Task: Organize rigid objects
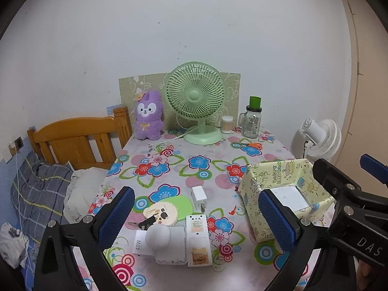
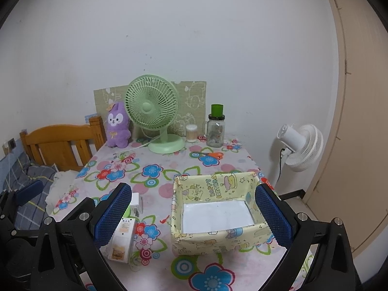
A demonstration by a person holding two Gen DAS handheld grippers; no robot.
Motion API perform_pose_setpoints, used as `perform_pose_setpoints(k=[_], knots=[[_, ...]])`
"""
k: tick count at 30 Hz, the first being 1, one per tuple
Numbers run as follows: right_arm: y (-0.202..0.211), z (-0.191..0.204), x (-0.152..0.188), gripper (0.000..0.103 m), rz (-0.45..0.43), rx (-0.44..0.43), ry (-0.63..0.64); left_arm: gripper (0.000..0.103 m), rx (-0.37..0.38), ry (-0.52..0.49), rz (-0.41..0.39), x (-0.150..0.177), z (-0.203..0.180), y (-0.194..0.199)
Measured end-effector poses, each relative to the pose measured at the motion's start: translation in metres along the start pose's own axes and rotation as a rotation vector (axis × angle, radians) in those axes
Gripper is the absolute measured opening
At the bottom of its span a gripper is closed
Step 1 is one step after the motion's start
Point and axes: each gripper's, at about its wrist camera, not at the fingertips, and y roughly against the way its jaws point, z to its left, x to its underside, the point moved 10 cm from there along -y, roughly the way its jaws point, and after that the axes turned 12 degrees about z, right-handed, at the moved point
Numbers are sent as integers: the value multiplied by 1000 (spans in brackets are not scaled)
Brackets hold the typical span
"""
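Note:
A pile of small rigid items lies near the table's front: a white charger plug [image 1: 199, 195], a green oval piece [image 1: 182, 206], a round cream compact [image 1: 163, 213], a white tall box [image 1: 198, 240], a white 45W adapter with a round knob [image 1: 157, 236]. A yellow cartoon-print box [image 2: 218, 211] stands open and empty to their right; it also shows in the left wrist view [image 1: 286, 194]. My left gripper [image 1: 196, 218] is open above the pile. My right gripper [image 2: 194, 215] is open in front of the yellow box, holding nothing.
At the table's back stand a purple plush [image 1: 148, 116], a green desk fan [image 1: 196, 101], a cotton swab jar [image 1: 227, 124] and a glass jar with green lid [image 1: 252, 118]. Orange scissors [image 1: 249, 145] lie nearby. A wooden bed headboard [image 1: 80, 138] is left, a white fan [image 2: 300, 145] right.

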Motion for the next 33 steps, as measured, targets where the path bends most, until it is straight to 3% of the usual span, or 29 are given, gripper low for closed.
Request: perform_pose_setpoints(k=[33], knots=[[-6, 3, 3, 103, 14, -27, -12, 103, -16, -13, -4, 1, 1, -1]])
